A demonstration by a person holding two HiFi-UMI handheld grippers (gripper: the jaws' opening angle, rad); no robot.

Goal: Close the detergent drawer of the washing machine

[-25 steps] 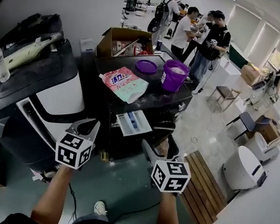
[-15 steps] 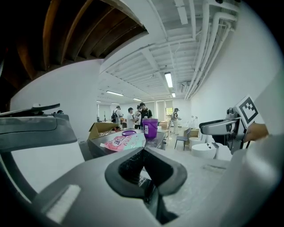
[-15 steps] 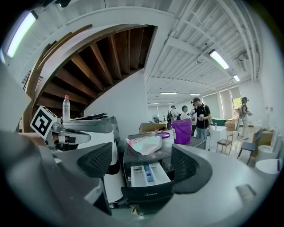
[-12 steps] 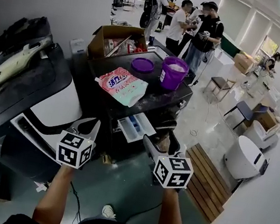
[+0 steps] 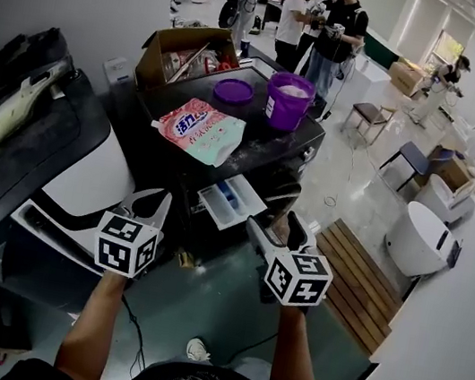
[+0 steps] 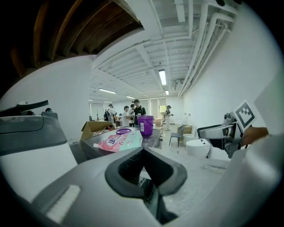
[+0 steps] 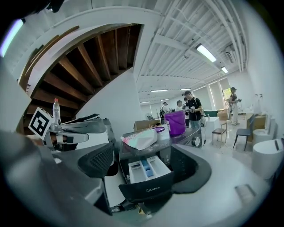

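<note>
The black washing machine (image 5: 267, 153) stands ahead of me with its detergent drawer (image 5: 228, 203) pulled out, white inside with a blue compartment. In the right gripper view the drawer (image 7: 148, 170) lies straight ahead between the jaws, dark front panel nearest. My right gripper (image 5: 274, 227) is open, a short way in front of the drawer and to its right, touching nothing. The left gripper (image 5: 148, 203) hangs open and empty to the drawer's left. Seen from the left gripper (image 6: 144, 170), the machine's top and the right gripper (image 6: 222, 131) show beyond its jaws.
On the machine's top lie a pink detergent bag (image 5: 196, 127), a purple lid (image 5: 233, 91) and a purple bucket (image 5: 289, 100). A cardboard box (image 5: 184, 57) sits behind. Another machine with a black bag (image 5: 17, 100) is left; a wooden pallet (image 5: 358, 279) and white tub (image 5: 424, 240) are right. People stand at the back.
The view has shifted closer over the machine. Both grippers have crept slightly forward toward the drawer, still open. The drawer stays pulled out.
</note>
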